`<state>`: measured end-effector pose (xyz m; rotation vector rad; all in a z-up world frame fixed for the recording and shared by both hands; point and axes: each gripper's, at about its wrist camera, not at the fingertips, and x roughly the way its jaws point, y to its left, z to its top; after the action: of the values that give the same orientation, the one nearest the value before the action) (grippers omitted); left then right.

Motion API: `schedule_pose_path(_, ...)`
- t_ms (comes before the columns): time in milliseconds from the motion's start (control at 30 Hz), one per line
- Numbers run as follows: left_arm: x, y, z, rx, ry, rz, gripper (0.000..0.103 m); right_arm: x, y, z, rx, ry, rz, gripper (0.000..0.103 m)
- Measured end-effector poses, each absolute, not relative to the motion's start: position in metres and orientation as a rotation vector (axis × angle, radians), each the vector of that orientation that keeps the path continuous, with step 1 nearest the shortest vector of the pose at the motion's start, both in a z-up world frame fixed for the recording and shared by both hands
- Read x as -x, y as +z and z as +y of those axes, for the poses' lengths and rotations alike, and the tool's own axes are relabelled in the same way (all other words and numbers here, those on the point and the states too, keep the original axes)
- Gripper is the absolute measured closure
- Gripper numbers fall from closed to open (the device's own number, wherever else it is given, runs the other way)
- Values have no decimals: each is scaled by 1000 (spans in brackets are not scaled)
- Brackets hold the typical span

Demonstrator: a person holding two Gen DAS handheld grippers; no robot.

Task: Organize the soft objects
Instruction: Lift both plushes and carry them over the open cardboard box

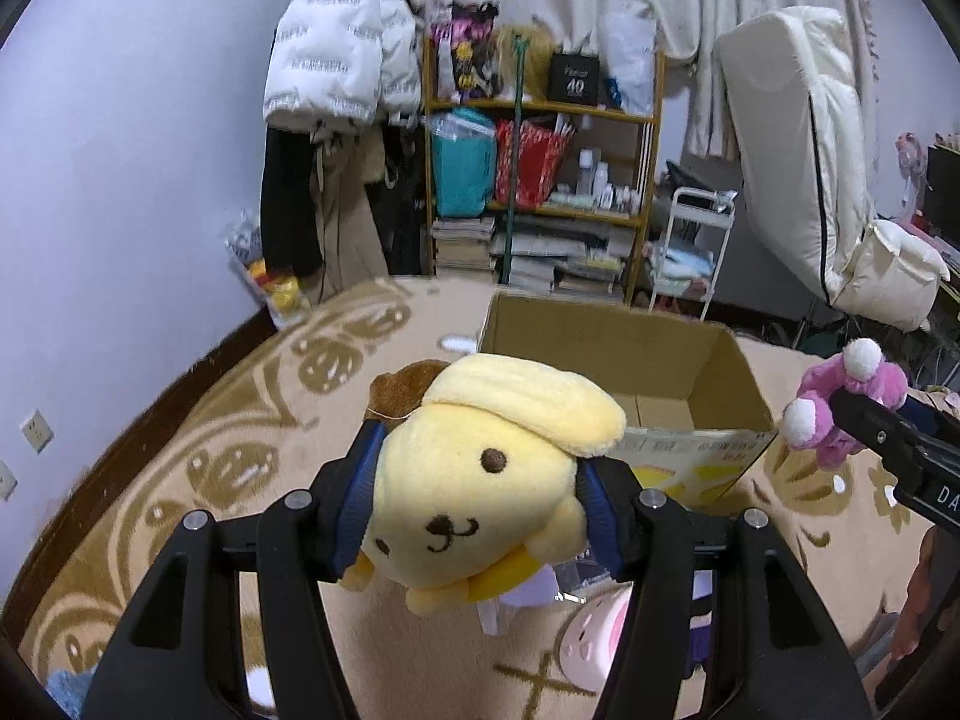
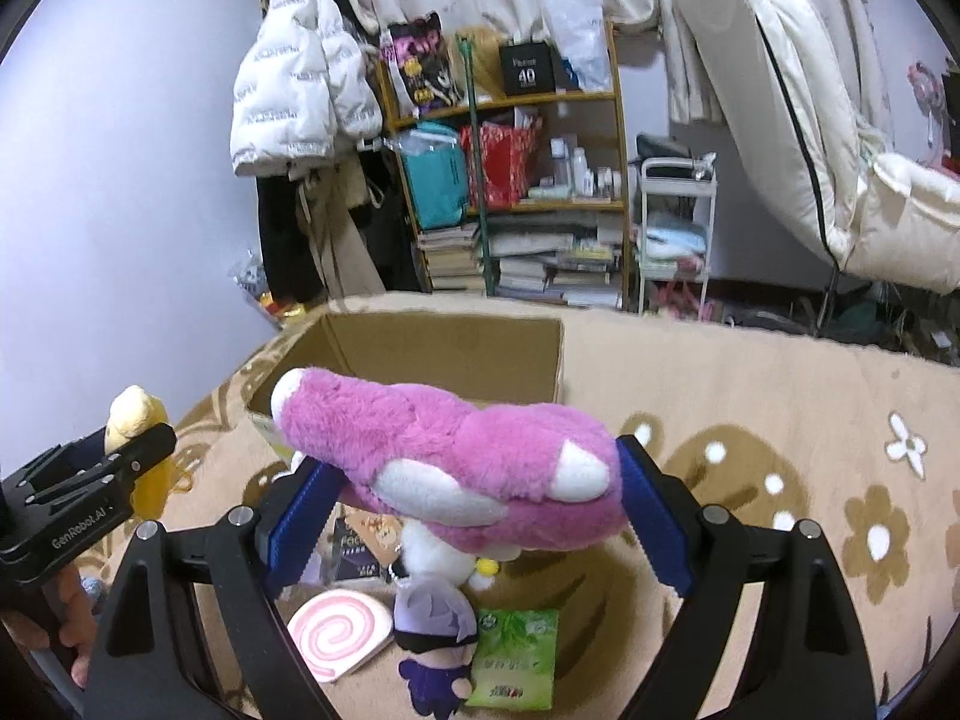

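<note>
Inside cardboard box (image 1: 660,360), bare floor

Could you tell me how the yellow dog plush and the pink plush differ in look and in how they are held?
The yellow dog plush is rounded, with a stitched face toward the camera; the pink plush is long, shaggy, with white patches and no face showing. The left gripper holds the dog; the right gripper holds the pink one lying crosswise. Both are soft toys held above the carpet near the open cardboard box.
</note>
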<state>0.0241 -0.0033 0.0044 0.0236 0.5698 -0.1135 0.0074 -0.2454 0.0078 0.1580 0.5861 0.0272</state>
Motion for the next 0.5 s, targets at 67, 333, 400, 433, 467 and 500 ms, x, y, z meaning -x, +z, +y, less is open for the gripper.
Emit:
schedule_pose_path(67, -22, 9, -4, -28, -127, 529, 44, -5, 12, -244, -158, 31, 564, 10)
schedule_pose_path(333, -22, 38, -11, -37, -169, 390, 44, -6, 36, -246, -140, 29, 482, 10)
schedule_pose_path(400, -24, 45, -11, -38, -170, 365, 44, -8, 42, -246, -128, 27, 457, 10)
schedule_pose_path(433, -27, 49, -11, -43, -166, 360, 44, -9, 45, -244, -117, 24, 447, 10)
schedule_pose_path(467, -31, 52, -11, -44, -166, 358, 44, -12, 48, -243, -102, 25, 437, 10)
schedule_pose_path(500, -33, 54, -12, -44, -169, 357, 44, -14, 50, -241, -96, 27, 434, 10)
